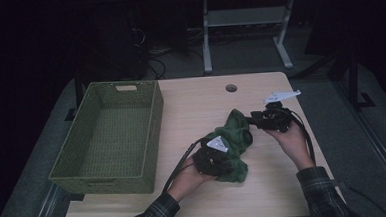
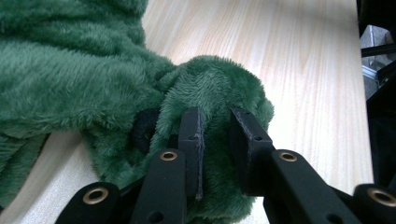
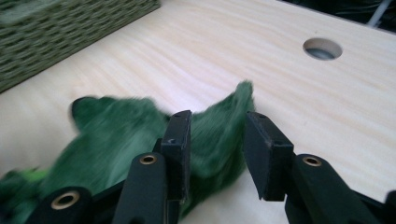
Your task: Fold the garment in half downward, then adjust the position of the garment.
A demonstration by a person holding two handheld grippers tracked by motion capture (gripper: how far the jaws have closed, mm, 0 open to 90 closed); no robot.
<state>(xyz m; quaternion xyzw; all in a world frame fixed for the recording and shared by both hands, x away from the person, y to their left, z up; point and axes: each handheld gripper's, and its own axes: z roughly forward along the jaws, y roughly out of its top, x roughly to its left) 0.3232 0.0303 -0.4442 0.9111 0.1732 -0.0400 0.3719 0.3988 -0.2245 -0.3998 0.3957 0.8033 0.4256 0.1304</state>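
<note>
The green fleece cloth [image 1: 234, 144] lay crumpled on the desk [image 1: 201, 108], on its right half and nearer the front edge than the back. It was deep green, thick and fuzzy — a plush pile with soft folds. One end bunched into a rounded lump toward the front edge; from there the cloth ran back and rightward, rising to a narrower tip. In the left gripper view, a rolled fold [image 2: 212, 93] stood up from the wood, and a small dark loop [image 2: 142, 128] — its nature unclear — showed in the pile beside it.

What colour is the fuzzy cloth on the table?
Dark green cloth, plain and plush; clearest in the left gripper view.
</note>
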